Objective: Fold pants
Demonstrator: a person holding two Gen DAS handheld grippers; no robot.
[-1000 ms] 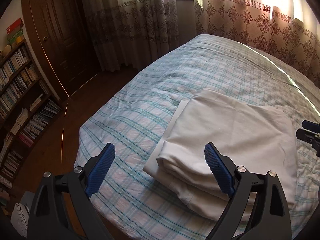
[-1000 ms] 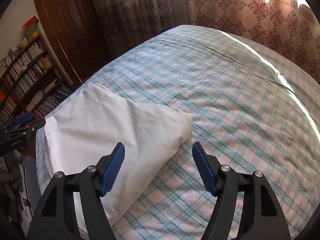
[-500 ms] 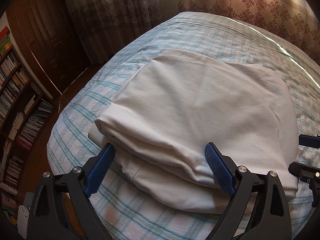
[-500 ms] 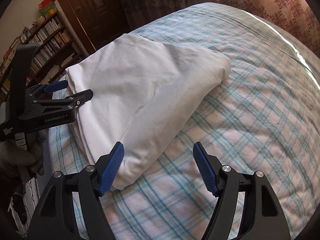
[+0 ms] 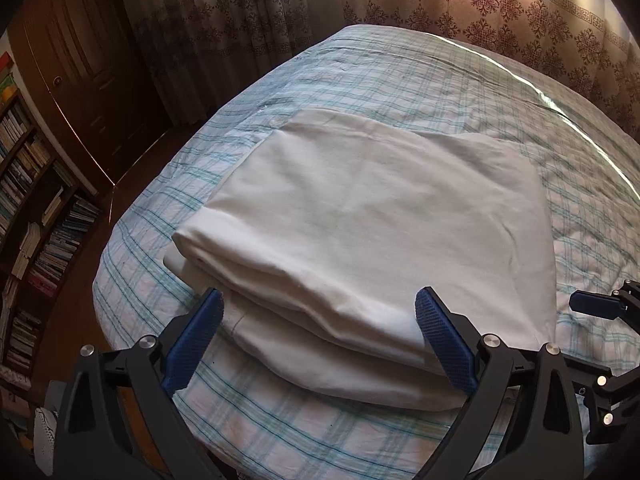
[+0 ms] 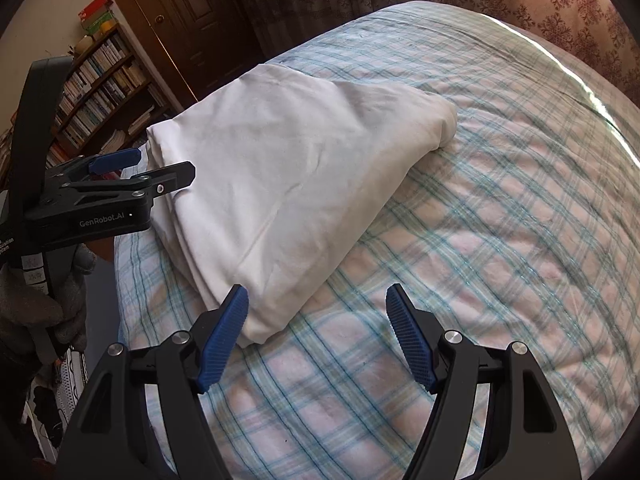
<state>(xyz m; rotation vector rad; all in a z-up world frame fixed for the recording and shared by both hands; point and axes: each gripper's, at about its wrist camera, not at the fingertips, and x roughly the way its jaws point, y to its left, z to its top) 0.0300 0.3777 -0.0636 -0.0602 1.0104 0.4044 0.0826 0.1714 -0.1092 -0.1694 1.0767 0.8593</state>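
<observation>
The white pants (image 5: 360, 232) sit folded into a thick soft stack near the bed's (image 5: 400, 80) left front corner, which looks like the fold is basically done. The left gripper (image 5: 320, 340) has just been opening its jaws, with the stack's layered near edge between them but not pinched, and the right gripper (image 6: 316, 340) is open too, empty beside the stack's near corner over the checked sheet (image 6: 500, 240), probably lining up to tidy or lift it

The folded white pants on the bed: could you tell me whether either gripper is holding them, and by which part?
Nothing is held: the left gripper and right gripper stand open at the pants' near edge.
</observation>
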